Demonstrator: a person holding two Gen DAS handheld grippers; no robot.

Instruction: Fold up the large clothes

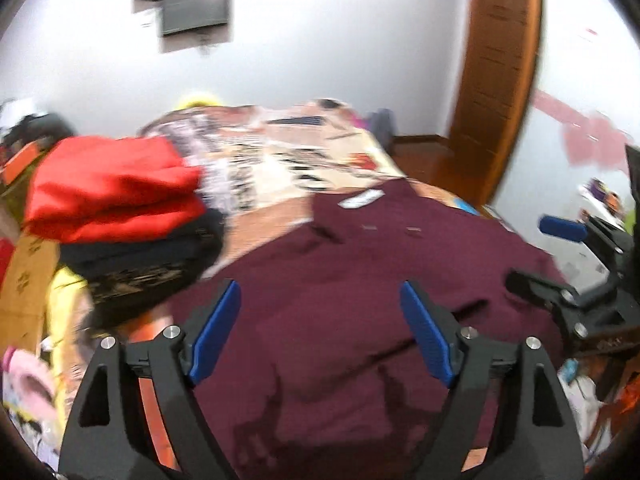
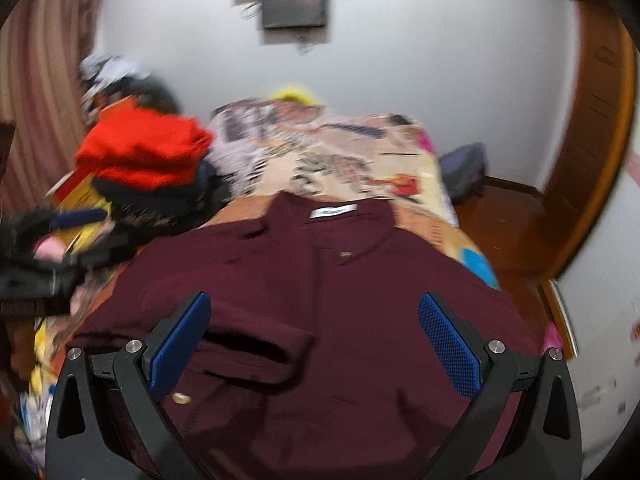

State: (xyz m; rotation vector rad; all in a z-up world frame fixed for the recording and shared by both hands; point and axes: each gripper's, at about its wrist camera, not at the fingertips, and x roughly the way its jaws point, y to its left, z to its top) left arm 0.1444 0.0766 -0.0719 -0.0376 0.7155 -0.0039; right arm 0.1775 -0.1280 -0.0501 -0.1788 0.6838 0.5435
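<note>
Left gripper (image 1: pixel 320 332): jaws spread wide, blue pads (image 1: pixel 216 332) clear of any cloth, nothing held between them. A maroon shirt (image 1: pixel 360 280) lies flat beneath and ahead of the fingers, white neck label (image 1: pixel 360 199) at its far end. Left of the fingers, a folded red garment (image 1: pixel 112 188) sits on a black one (image 1: pixel 144 268). Right of the fingers, the right gripper (image 1: pixel 580 272) is partly in frame; its opening cannot be judged. Patterned bedcover (image 1: pixel 288 160) extends beyond the shirt.

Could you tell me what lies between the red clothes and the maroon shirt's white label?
In the right wrist view, only patterned bedspread separates the red clothes from the label.
</note>
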